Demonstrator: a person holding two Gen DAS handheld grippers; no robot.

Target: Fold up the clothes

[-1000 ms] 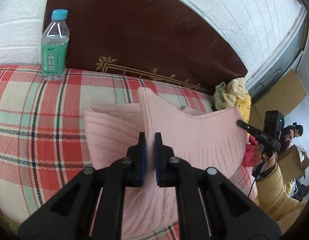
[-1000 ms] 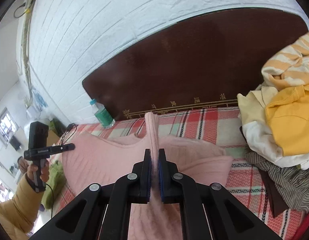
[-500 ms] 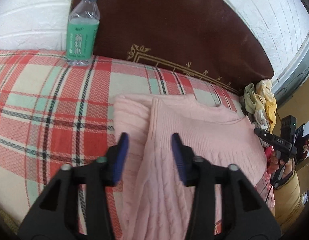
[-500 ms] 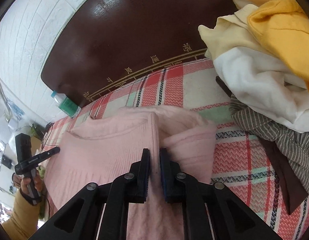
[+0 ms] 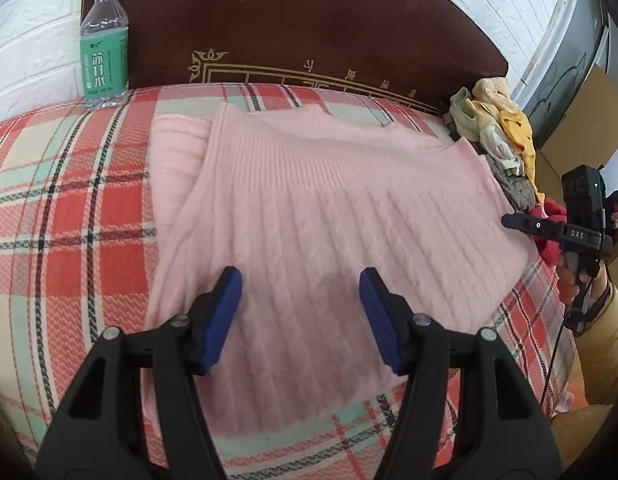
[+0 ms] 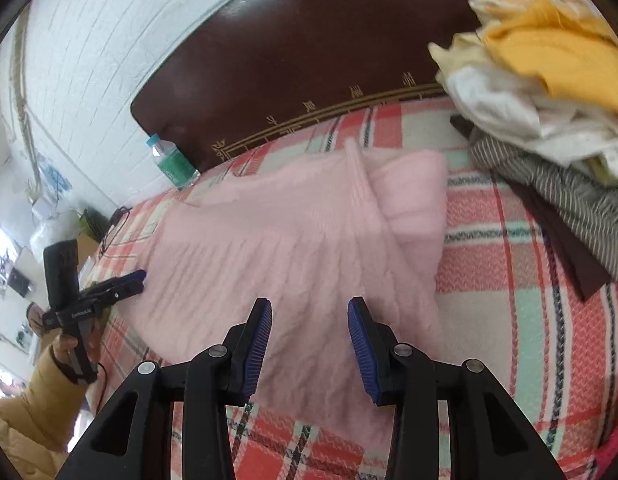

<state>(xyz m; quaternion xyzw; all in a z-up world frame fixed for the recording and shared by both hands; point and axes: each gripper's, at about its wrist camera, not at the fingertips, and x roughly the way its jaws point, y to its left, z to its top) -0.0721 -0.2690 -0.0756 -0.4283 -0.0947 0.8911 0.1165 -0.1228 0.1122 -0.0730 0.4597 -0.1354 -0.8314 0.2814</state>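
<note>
A pink cable-knit sweater point(image 5: 309, 216) lies folded flat on the plaid bed cover point(image 5: 69, 208); it also shows in the right wrist view point(image 6: 277, 240), with a folded sleeve part point(image 6: 417, 200) at its right. My left gripper point(image 5: 301, 312) is open and empty just above the sweater's near edge. My right gripper point(image 6: 309, 340) is open and empty above the sweater's near right part. The other hand-held gripper appears at the right edge of the left view point(image 5: 557, 232) and at the left of the right view point(image 6: 93, 296).
A water bottle with a green label point(image 5: 104, 48) stands by the dark headboard point(image 5: 309, 20). A pile of yellow, white and striped clothes point(image 6: 549, 100) lies at the sweater's right, also in the left view point(image 5: 497, 132). A white brick wall is behind.
Both grippers held up pinched sweater folds a second ago. The left opened first, then the right. The sweater now lies flat and both grippers have drawn back.
</note>
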